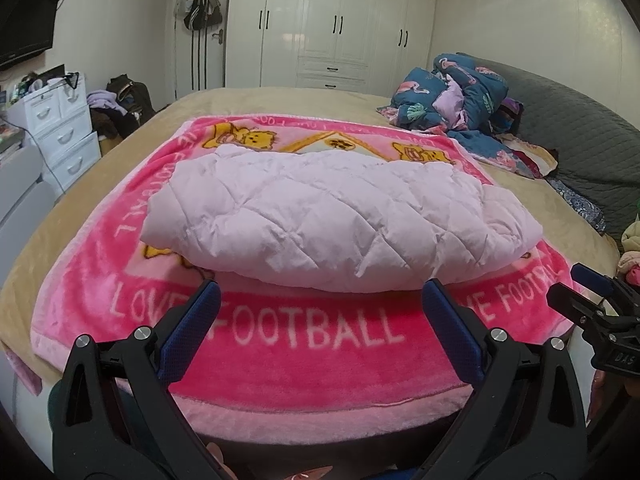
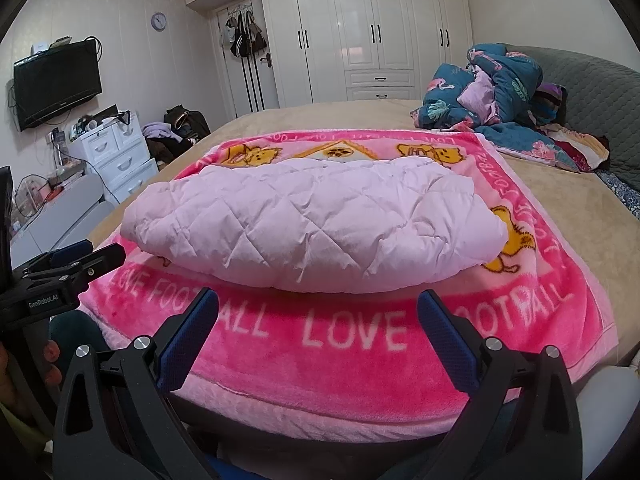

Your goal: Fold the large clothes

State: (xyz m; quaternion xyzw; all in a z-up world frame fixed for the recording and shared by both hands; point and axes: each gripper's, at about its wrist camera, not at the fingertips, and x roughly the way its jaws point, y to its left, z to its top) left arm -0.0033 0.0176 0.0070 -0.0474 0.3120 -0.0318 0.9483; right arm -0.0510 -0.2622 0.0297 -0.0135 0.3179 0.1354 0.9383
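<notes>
Quilted pink jacket [image 1: 336, 216] folded mid-blanket [image 1: 304, 364] | left gripper [image 1: 320, 304], right gripper [image 2: 318, 308] spread, empty | puffy fill: fold may spring open unless pressed.

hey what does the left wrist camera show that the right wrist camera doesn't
Only the left wrist view shows the right gripper at its right edge and some bundled clothes behind it. Only the right wrist view shows the left gripper at its left edge, the whole wall TV and a fan at the far left. Both show the folded pale pink quilted garment lying on the pink blanket, the white wardrobe, and each camera's own open fingers, holding nothing.
</notes>
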